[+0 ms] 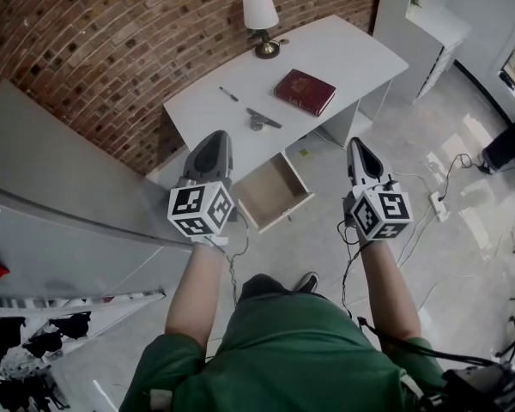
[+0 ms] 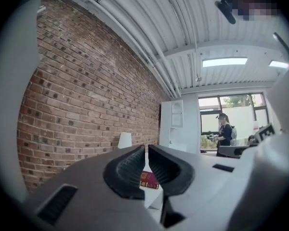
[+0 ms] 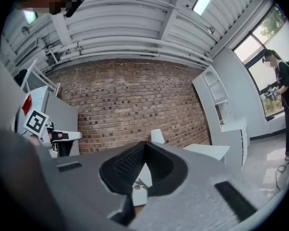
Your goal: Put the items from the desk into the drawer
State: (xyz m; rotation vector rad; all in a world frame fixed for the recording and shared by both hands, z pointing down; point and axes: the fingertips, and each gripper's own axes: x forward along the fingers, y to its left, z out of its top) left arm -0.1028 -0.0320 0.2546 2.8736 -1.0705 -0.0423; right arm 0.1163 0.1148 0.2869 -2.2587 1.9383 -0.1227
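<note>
The left gripper [image 1: 215, 135] and right gripper [image 1: 354, 142] have jaws together, empty, short of the desk [image 1: 348, 51]. The drawer [image 1: 285, 216] under its front edge stands open. I would open the jaws before arriving and take the grey tool [image 1: 262, 120] near that edge first. The pen [image 1: 229, 93] and the mid-desk book [image 1: 305, 91] can follow.

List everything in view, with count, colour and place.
brick wall: one, red-brown, behind the desk
desk: one, white, against the brick wall
lamp: one, white shade, desk's far edge
book: one, dark red, on the desk, right of middle
pen: one, dark, on the desk, left of the book
metal object: one, grey, desk's near edge; kind unclear
drawer: one, white, pulled open below the desk
power strip: one, white, floor at right
left tool: one, grey, shut, empty
right tool: one, grey, shut, empty
</note>
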